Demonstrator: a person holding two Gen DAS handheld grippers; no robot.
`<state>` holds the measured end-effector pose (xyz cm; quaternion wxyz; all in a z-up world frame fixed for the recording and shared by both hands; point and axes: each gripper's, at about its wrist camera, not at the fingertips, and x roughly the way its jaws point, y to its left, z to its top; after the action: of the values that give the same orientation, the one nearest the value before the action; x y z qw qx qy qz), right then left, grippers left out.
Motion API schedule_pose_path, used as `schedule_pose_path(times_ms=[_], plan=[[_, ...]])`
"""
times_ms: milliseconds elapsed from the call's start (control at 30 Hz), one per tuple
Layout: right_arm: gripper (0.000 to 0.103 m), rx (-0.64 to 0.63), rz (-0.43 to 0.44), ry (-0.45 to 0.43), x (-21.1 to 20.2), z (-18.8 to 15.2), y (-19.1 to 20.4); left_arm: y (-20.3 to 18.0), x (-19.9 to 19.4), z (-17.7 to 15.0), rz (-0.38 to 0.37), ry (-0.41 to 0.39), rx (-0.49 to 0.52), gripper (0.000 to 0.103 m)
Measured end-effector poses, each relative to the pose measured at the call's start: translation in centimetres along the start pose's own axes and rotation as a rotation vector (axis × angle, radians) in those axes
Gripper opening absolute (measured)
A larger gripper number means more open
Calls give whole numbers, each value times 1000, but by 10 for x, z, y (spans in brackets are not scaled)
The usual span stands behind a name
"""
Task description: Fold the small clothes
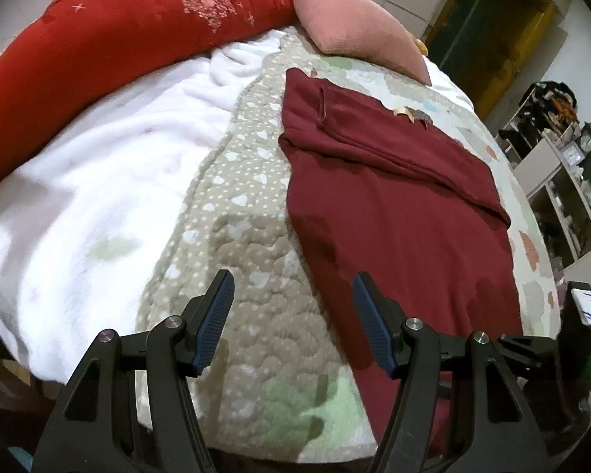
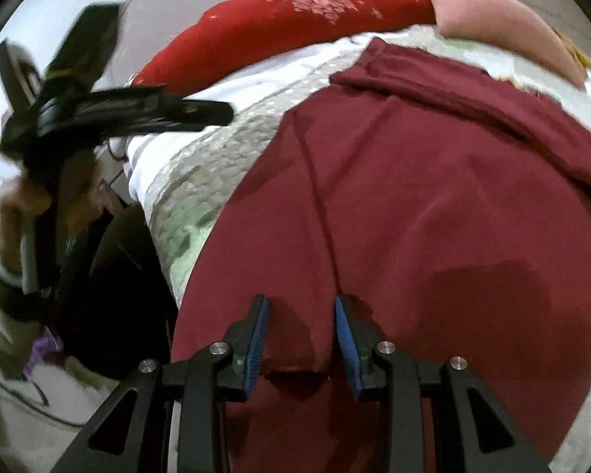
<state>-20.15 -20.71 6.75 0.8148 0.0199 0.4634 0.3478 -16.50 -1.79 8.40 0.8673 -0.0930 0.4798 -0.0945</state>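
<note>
Left wrist view, left gripper (image 1: pixel 293 282) open, maroon garment (image 1: pixel 394 197) on quilt (image 1: pixel 232 213)

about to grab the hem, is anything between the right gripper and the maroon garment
Nothing visible. The right gripper is open directly over the near hem of the maroon garment, which lies flat on the quilted bedspread. The left gripper is open, off to the side.

Left gripper (image 2: pixel 201 112) motion-blurred; garment (image 2: pixel 413 216) cropped below.
</note>
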Motion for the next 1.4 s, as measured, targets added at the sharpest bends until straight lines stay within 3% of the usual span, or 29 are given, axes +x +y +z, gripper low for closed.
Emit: schedule_pose_path(times_ms=[67, 133, 267, 367, 467, 567, 700, 833, 933, 1100, 1233, 1400], plan=[[28, -3, 28, -4, 1, 1, 5, 4, -5, -1, -4, -6, -8, 63], [16, -60, 98, -22, -5, 4, 28, 8, -11, -3, -12, -14, -19, 63], [16, -93, 242, -45, 7, 15, 65, 13, -15, -5, -42, -15, -57, 63], [17, -99, 270, -16, 36, 19, 88, 13, -10, -9, -51, 12, -74, 63], [19, -46, 330, 26, 42, 16, 85, 8, -4, -20, -46, 48, -35, 63], [21, -41, 267, -33, 2, 5, 64, 4, 2, -34, -32, 94, 3, 63], [46, 68, 128, -81, -57, -27, 13, 4, 5, -56, -24, 133, 35, 63], [46, 160, -63, -21, -97, -77, -25, 4, -4, -72, -31, 128, 43, 63], [46, 238, -134, 18, -113, -111, -43, 7, -3, -80, -45, 152, 9, 63], [46, 379, -154, 23, -115, -142, -65, 14, -8, -86, -43, 151, -50, 63], [46, 471, -91, 19, -105, -156, -77, 20, -14, -92, -17, 131, -80, 63], [46, 504, -24, 20, -84, -149, -84, 22, -17, -96, -22, 140, -88, 63]])
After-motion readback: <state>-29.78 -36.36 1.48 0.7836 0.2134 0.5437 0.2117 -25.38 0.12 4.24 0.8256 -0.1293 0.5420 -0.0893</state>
